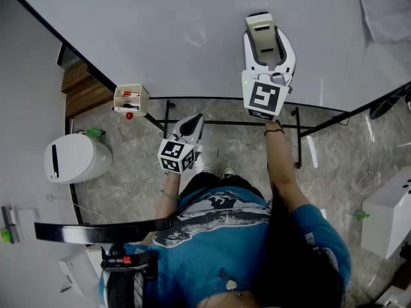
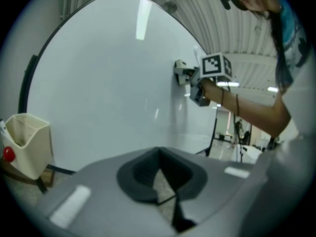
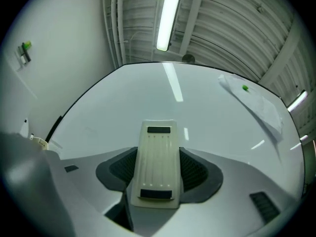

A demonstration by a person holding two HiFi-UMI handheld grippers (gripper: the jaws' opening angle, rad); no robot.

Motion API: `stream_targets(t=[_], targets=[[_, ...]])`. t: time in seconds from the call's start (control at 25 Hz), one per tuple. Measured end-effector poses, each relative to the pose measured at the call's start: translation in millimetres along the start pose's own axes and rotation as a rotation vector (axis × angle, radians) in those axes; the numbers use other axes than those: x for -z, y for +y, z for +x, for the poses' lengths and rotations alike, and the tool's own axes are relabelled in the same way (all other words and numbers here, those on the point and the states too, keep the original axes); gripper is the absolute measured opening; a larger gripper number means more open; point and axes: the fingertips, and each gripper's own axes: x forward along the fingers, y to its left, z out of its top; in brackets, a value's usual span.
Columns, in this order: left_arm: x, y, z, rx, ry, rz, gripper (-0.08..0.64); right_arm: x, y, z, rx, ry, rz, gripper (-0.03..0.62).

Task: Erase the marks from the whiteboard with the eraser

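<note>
Right hand-held gripper point(image 3: 158, 176) clamps eraser point(image 3: 158, 152), touching whiteboard point(image 2: 108, 83) in left gripper view; left point(image 2: 163, 176) closed.

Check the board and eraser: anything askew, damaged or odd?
Nothing damaged or spilled. The eraser sits straight between the jaws of the right gripper. One oddity: the whiteboard shows no marks to erase. A creased sheet hangs near its edge.

Eraser point(image 1: 261, 27), in the right gripper point(image 1: 268, 49), lies against the whiteboard point(image 1: 160, 31); left gripper point(image 1: 192, 127) sits below the whiteboard's lower edge, with holder point(image 1: 131, 99) at that edge, further left.
</note>
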Motion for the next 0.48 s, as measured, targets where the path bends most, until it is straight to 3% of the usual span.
stream_targets(t=[0.16,0.48], targets=[[-2.2,-1.2,-10.5,-0.021,-0.002,-0.007,0.002,-6.7,45.6,-1.1,-0.054,0.028,0.004,0.262],[6.6,3.9,-9.2,-0.019,0.009,-0.017,0.002,18.0,132.2,4.5,-0.196,0.076,-0.041,0.262]])
